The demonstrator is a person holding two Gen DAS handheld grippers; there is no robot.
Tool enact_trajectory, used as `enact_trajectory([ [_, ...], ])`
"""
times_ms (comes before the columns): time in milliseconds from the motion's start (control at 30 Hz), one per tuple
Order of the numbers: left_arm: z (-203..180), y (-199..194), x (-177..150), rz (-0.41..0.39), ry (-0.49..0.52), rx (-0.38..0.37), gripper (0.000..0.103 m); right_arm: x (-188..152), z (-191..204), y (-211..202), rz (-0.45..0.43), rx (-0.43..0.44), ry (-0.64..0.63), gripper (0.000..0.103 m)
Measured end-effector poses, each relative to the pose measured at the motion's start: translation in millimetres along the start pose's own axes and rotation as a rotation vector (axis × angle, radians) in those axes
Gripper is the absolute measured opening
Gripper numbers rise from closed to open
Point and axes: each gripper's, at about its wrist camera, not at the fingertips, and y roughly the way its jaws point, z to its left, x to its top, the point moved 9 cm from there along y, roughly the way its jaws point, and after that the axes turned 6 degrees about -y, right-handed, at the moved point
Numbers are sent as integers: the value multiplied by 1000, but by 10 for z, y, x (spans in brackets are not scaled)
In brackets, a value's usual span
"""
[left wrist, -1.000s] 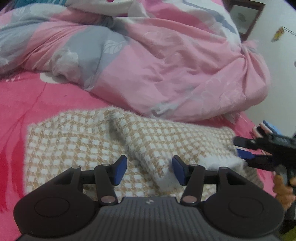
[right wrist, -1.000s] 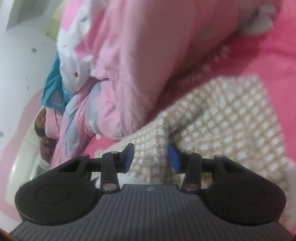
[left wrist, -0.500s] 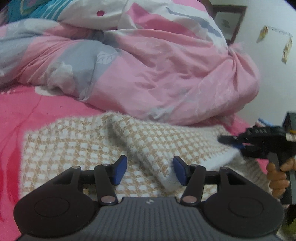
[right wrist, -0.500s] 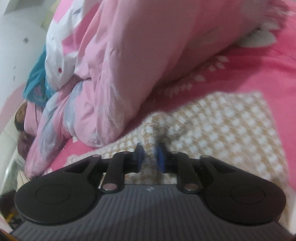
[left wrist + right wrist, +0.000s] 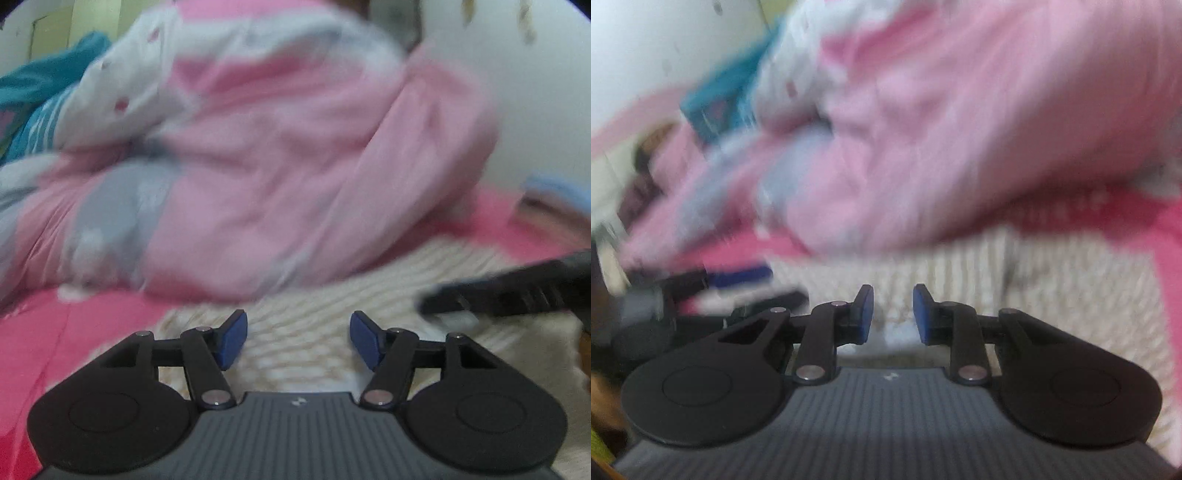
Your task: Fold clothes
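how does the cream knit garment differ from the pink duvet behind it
The cream knit garment is cream and tan; the pink duvet is pink with grey and white patches. The garment lies low and spread out; the duvet is heaped high. Both are soft fabric on the pink sheet.

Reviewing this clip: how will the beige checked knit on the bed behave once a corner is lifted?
Probably floppy: the checked knit lies slack on the pink sheet, so a lifted corner should drape and sag. Likely light for its bulk, judging by the fuzzy edge. Hardly slippery; that fuzz should catch on the sheet when pushed, bunching rather than sliding.
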Motion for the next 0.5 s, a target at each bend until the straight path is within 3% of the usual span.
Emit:
enact_trajectory([
  [100,170,36,-80,6,-95,-47,62,-175,-35,-1,-36,16,-1,22],
  [267,267,38,-103,20,-98,-61,62,-163,-3,-148,-9,3,-28,20],
  [433,340,46,-139,20,-146,-80,62,225,103,-297,-106,-16,-61,22],
  [500,366,44,-145,18,-158,-87,62,332,-4,-133,-91,-50,-51,20],
])
